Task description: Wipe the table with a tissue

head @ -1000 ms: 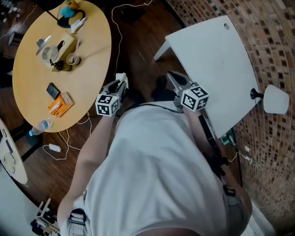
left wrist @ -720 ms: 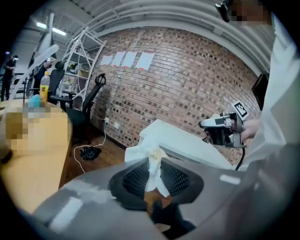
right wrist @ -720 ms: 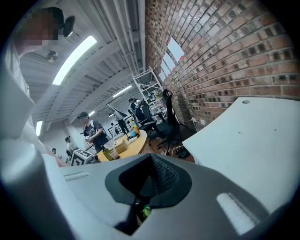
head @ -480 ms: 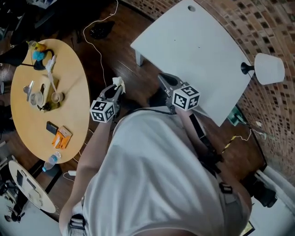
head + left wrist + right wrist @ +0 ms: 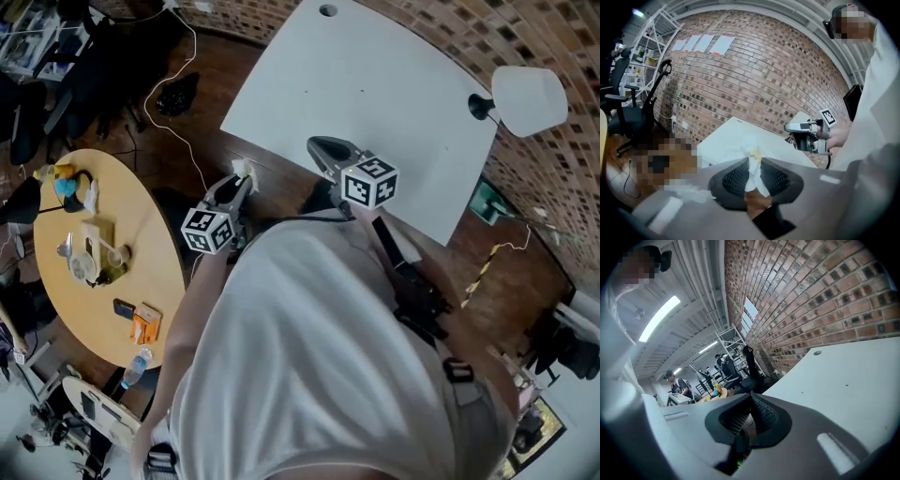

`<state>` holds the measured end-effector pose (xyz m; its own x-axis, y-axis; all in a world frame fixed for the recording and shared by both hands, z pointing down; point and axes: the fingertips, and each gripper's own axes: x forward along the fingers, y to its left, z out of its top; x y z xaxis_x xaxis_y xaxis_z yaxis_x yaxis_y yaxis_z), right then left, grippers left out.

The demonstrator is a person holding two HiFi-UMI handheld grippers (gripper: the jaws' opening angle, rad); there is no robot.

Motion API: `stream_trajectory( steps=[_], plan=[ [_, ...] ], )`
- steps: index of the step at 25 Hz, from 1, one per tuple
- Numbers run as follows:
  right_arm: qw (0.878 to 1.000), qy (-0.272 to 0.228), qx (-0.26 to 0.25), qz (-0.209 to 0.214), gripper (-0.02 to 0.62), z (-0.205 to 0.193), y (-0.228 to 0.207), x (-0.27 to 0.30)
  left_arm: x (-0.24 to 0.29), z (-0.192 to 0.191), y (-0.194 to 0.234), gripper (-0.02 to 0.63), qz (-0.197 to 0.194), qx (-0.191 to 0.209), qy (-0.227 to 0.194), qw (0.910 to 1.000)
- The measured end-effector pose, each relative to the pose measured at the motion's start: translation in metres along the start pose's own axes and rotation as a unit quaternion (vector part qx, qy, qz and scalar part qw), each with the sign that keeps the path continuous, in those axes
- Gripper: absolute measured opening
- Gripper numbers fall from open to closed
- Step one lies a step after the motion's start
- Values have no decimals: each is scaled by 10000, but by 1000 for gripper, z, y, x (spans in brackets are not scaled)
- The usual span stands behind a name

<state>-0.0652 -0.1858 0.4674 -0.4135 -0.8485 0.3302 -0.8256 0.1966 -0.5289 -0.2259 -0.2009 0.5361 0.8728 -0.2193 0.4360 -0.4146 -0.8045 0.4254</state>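
We find the left tongs (image 5: 753,164) clamped on the tissue (image 5: 749,149), just short of the white counter's (image 5: 375,84) near edge. Its loose tuft may tear or slip out under hard pressure. The right tongs (image 5: 751,397), closed and empty, hang over that edge and could obstruct the stroke. At the counter's far corner, a lamp (image 5: 528,98) risks a knock.

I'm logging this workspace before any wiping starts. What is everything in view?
white table: one, white, ahead of the person
round table: one, tan, at the left, cluttered
orange box: one, orange, on the round table
water bottle: one, clear, at the round table's near edge
lamp-like object: one, white, by the white table's right edge
brick wall: one, red-brown, behind the white table
tissue: one, white, pinched between jaws
left gripper: one, grey, shut on the tissue
right gripper: one, grey, shut, empty
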Motion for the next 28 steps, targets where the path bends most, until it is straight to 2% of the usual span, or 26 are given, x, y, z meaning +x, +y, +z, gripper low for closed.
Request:
stream_trajectory(
  steps=[7, 13, 20, 28],
  plan=[
    [9994, -32, 1, -347, 8, 9, -44, -10, 54, 26, -4, 80, -352, 133, 338, 9987],
    [9993, -142, -28, -331, 8, 28, -75, -29, 101, 44, -22, 80, -452, 347, 611, 9965],
    [9985, -358, 89, -414, 8, 37, -91, -41, 123, 66, -17, 80, -512, 628, 910, 9926],
    [9950, -590, 290, -747, 9, 43, -107, -59, 158, 78, -17, 80, -799, 894, 1220, 9853]
  ],
)
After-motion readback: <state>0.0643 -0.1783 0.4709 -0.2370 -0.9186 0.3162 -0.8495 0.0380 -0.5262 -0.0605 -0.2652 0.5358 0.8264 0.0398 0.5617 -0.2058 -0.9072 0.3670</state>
